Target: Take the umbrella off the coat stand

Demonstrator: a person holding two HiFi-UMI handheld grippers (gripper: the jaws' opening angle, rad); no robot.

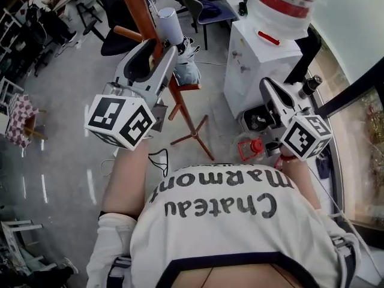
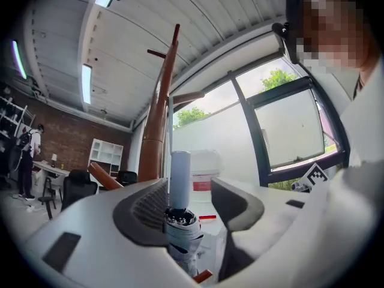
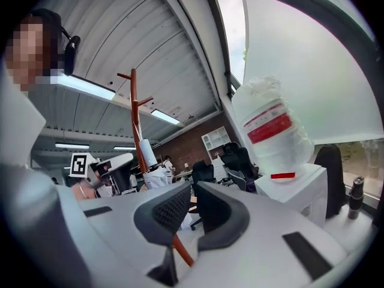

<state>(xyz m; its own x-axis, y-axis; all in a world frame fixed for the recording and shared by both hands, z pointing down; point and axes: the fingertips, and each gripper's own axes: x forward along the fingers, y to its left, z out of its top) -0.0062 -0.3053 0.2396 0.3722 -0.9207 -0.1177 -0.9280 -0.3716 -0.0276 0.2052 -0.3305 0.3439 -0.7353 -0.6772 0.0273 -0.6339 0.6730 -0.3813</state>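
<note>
Well, the folded umbrella (image 1: 170, 24) sits upright against the reddish-brown pole of the coat stand (image 1: 139, 8), its pale handle uppermost and a peg just below it. The left gripper (image 1: 157, 51) is held up to it with its jaws wide. In the left gripper view the handle stands in the gap, close beside the ribbed left pad and clear of the other, so nothing is clamped. The right gripper (image 1: 270, 87) is off to the side, well apart from the stand, near the white water dispenser (image 1: 255, 59); its jaws are drawn almost together, only a thin slit between the pads, with nothing in it
</note>
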